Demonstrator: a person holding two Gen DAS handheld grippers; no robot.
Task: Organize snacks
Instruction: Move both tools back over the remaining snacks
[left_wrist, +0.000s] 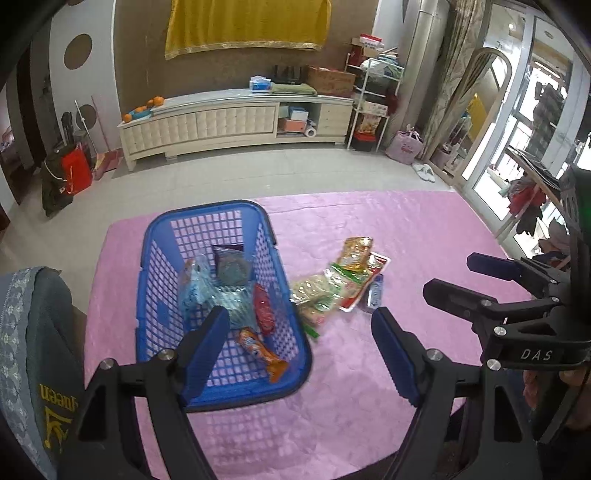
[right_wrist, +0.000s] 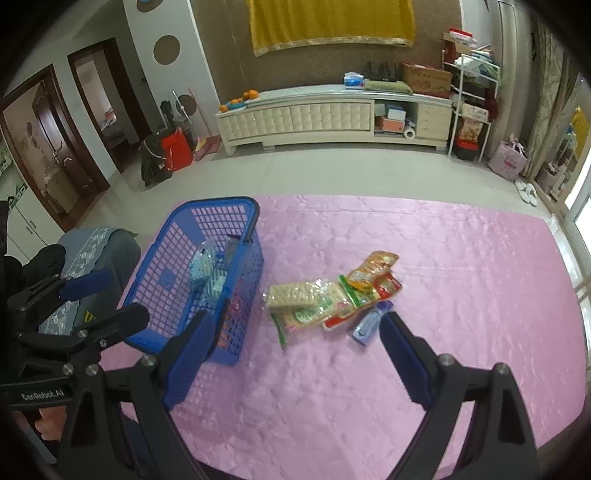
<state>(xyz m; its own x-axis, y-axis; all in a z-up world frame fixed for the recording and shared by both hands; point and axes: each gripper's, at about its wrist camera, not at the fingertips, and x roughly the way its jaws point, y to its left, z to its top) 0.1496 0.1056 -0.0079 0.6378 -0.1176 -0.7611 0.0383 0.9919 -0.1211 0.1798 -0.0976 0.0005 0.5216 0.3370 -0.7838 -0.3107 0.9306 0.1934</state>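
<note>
The left gripper (left_wrist: 301, 350) hangs nearest, above the near end of the blue basket (left_wrist: 221, 212), its blue-padded jaws spread wide with nothing between them. The right gripper (right_wrist: 297, 360) is the same: jaws well apart and empty, hovering over bare pink tablecloth (right_wrist: 461, 258) just near of the loose snacks.

Inside the basket, going near to far, lie an orange wrapped bar (left_wrist: 264, 354), a red packet (left_wrist: 263, 308), a crinkled clear-and-blue bag (left_wrist: 207, 288) and a dark flat pouch (left_wrist: 232, 264) at the far end. These look settled and need no more handling.

To the right of the basket, just beside it on the cloth, is the pile yet to be sorted. Nearest is a small blue-lilac packet (right_wrist: 369, 325), light and probably slick; a pinch across its narrow width should do. Left of it sits the cracker pack (right_wrist: 299, 297) in clear film (likely brittle inside, so a gentle squeeze across the short sides, not the flat faces, seems wise). It overlaps a green-and-white pack (right_wrist: 306, 317) below it. Beyond these, a red-and-white pouch (right_wrist: 386, 288) and, farthest, an orange-yellow bag (right_wrist: 376, 264) lie partly stacked. Both appear soft, light and crinkly; film like that can slip, so I would take them by the crimped end seam or the body's middle, lifting the top one first so the heap does not drag along.
</note>
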